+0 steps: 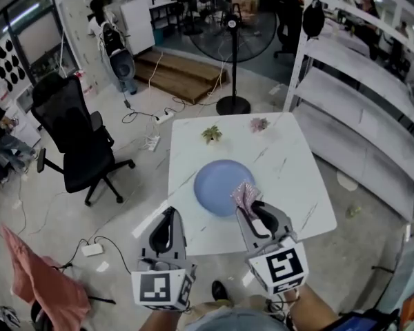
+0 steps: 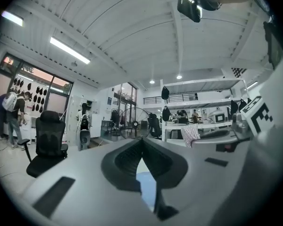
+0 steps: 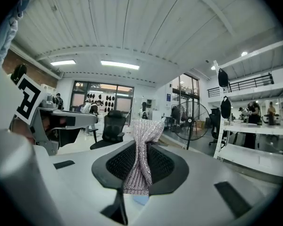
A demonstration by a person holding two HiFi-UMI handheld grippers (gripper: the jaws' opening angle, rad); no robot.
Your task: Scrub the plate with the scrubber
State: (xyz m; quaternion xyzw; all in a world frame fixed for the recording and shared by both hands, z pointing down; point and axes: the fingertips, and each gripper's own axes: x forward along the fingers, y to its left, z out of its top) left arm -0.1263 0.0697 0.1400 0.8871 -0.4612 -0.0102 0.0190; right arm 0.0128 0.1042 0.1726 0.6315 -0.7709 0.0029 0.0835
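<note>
A round blue plate (image 1: 219, 186) lies in the middle of the white marble table (image 1: 290, 164). My right gripper (image 1: 250, 209) is shut on a pinkish silver mesh scrubber (image 1: 243, 196), held over the plate's right front rim. In the right gripper view the scrubber (image 3: 142, 152) stands pinched between the jaws and sticks up past them. My left gripper (image 1: 168, 219) hovers at the table's front left edge, left of the plate, shut with nothing in it. A strip of the blue plate (image 2: 147, 188) shows below the closed jaws in the left gripper view.
Two small plant ornaments (image 1: 212, 134) (image 1: 259, 123) stand at the table's far edge. A pedestal fan (image 1: 232, 54) is behind the table, a black office chair (image 1: 76, 140) to the left, white shelving (image 1: 362, 109) to the right. Cables and a power strip (image 1: 93, 249) lie on the floor.
</note>
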